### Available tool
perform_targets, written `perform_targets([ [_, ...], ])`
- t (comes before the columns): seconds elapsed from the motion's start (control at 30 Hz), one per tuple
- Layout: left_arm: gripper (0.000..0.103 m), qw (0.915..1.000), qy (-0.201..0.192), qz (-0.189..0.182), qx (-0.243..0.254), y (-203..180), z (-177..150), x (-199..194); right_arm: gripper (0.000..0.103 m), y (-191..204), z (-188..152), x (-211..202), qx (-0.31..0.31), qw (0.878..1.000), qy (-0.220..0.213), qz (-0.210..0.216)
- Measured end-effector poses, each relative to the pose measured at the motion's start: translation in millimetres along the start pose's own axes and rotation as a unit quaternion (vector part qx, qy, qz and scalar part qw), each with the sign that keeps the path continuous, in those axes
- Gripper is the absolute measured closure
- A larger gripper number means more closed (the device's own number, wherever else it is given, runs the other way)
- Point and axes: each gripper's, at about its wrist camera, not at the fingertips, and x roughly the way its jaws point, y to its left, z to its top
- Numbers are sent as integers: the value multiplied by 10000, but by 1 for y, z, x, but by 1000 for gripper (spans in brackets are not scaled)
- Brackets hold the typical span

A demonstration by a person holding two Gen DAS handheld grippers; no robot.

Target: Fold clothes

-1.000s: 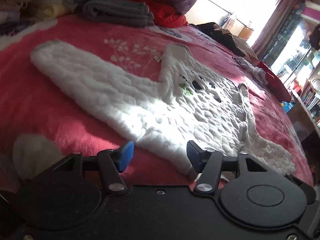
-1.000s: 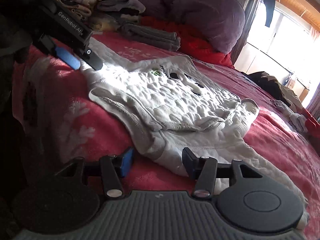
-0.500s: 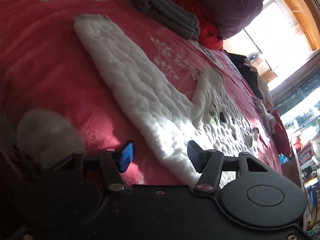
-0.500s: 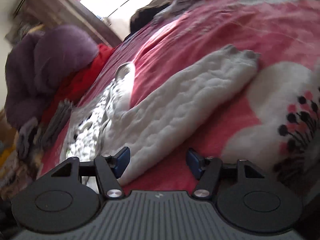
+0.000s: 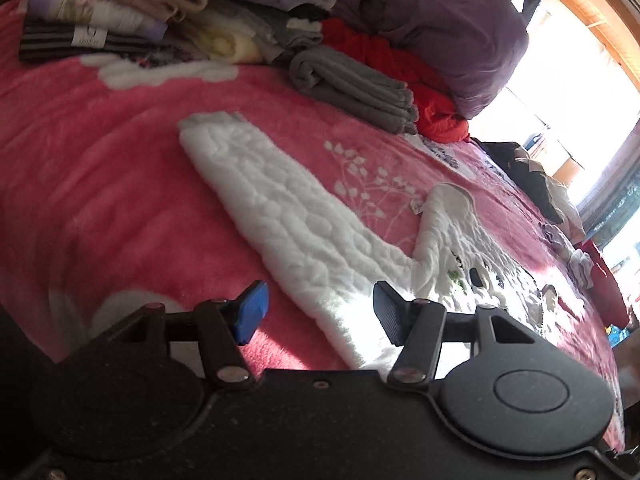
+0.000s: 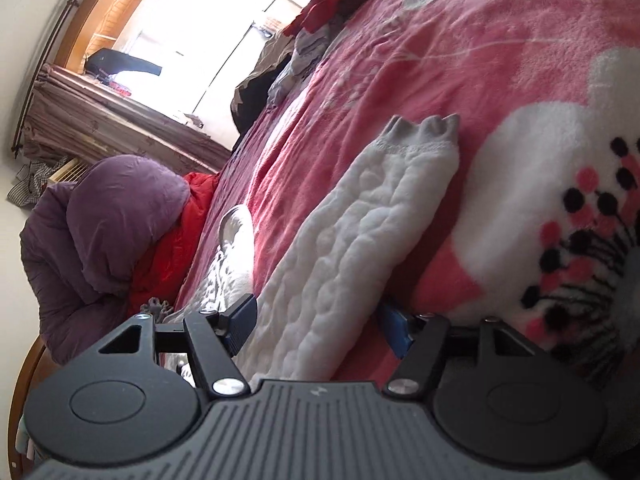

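A white quilted fleece top (image 5: 304,232) lies flat on the pink flowered blanket (image 5: 100,180), one long sleeve running up and to the left, the body with a dark print at the right. My left gripper (image 5: 318,314) hovers open over the base of that sleeve, and its blue pads do not touch the cloth. In the right wrist view the other sleeve (image 6: 360,232) stretches away to its grey cuff (image 6: 420,132). My right gripper (image 6: 316,326) straddles this sleeve. Its jaws are opening, with the sleeve between them and not pinched.
Folded grey towels (image 5: 352,88), a stack of folded clothes (image 5: 100,12), a red cloth (image 5: 400,68) and a purple duvet (image 5: 440,20) line the head of the bed. Dark clothes (image 5: 520,164) lie by the bright window. The blanket (image 6: 400,60) runs on past the cuff.
The right gripper rolled over, left the hem for the far sleeve, and its jaws widened around it. The left gripper swung so that its sleeve and the folded stacks fill the view.
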Motion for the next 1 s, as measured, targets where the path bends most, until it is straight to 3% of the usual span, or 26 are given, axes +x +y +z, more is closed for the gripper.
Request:
perform_targets([
  [0.13,46,9991,-230,68,344,-13,1,2,38,12,-9,6,-321,9995,33,-47],
  [0.27,46,9980,-303,49,548,-19,1,6,58,0,4,6,-7,9992,-332,-224],
  [0.43,46,9974,-201,-200,664,-28,-2,9,67,-13,14,8,296,9977,-556,-242],
  [0.53,46,9971,-143,-280,690,-33,-4,11,71,-10,14,9,142,9982,-555,-170],
  [0.57,46,9971,-121,-300,695,-34,-5,12,78,-7,15,8,25,9983,-569,-117],
  [0.63,46,9969,-79,-343,706,-37,-6,14,80,6,17,5,-400,9971,-644,-62],
  [0.8,46,9960,-21,-508,737,-47,-9,15,82,39,17,0,-1248,9889,-613,530],
  [0.93,46,9932,123,-871,763,-57,-9,16,83,66,8,3,-1545,9797,-322,1236],
  [1.0,46,9904,94,-1067,873,-65,-7,15,84,84,-2,5,-1963,9704,-214,1387],
])
